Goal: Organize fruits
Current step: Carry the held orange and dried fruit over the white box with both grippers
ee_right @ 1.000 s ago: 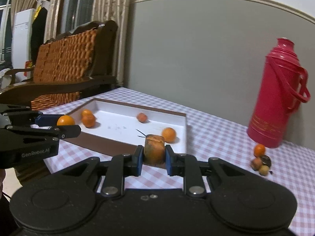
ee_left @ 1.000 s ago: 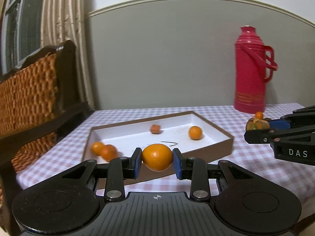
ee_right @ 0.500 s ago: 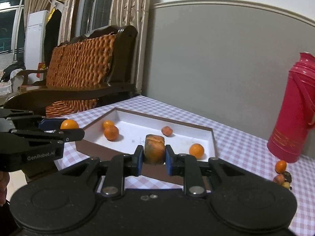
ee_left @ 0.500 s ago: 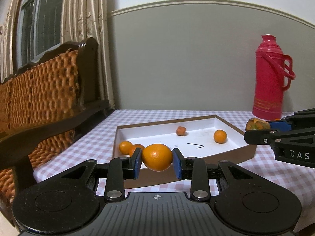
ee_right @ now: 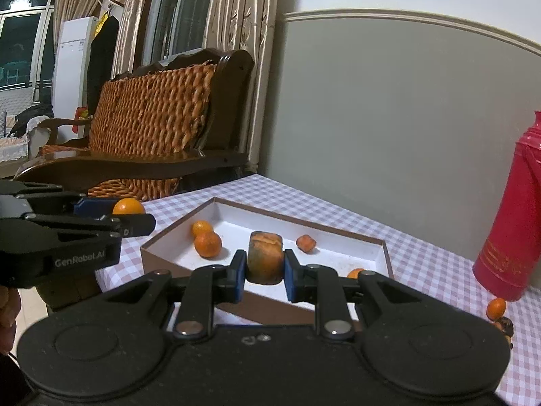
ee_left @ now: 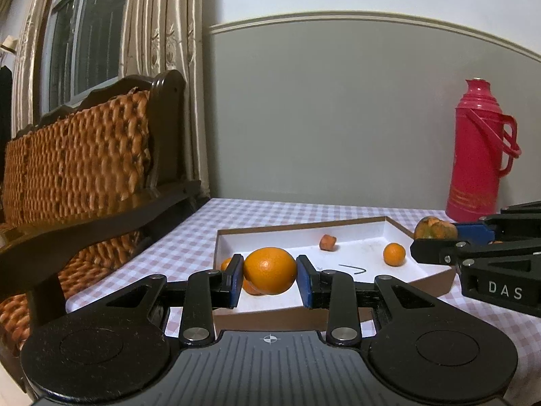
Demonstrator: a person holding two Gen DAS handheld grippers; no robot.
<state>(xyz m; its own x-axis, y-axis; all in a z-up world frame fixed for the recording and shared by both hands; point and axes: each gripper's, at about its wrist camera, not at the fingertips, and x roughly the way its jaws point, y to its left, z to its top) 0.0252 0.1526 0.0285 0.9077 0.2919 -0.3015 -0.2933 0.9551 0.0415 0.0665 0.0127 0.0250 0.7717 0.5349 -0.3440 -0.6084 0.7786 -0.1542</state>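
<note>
My left gripper (ee_left: 269,275) is shut on an orange (ee_left: 270,270), held above the near left corner of a brown box with a white inside (ee_left: 358,260). My right gripper (ee_right: 263,267) is shut on a brownish, squat fruit (ee_right: 264,260), held above the box's near edge (ee_right: 270,299). In the box lie two oranges (ee_right: 207,244) at the left, a small reddish fruit (ee_right: 306,243) at the back and a small orange (ee_left: 394,254) at the right. Each gripper shows in the other's view, the right one (ee_left: 436,237) and the left one (ee_right: 126,218).
A red thermos (ee_left: 480,162) stands at the back right of the checked tablecloth (ee_right: 422,264). A few small fruits (ee_right: 497,308) lie on the cloth by it. A wicker-backed wooden chair (ee_left: 77,169) stands left of the table. A grey wall is behind.
Both views have swung left and both grippers have moved left along the box with their fruits still held. The thermos and loose fruits have slid toward the right edge.
</note>
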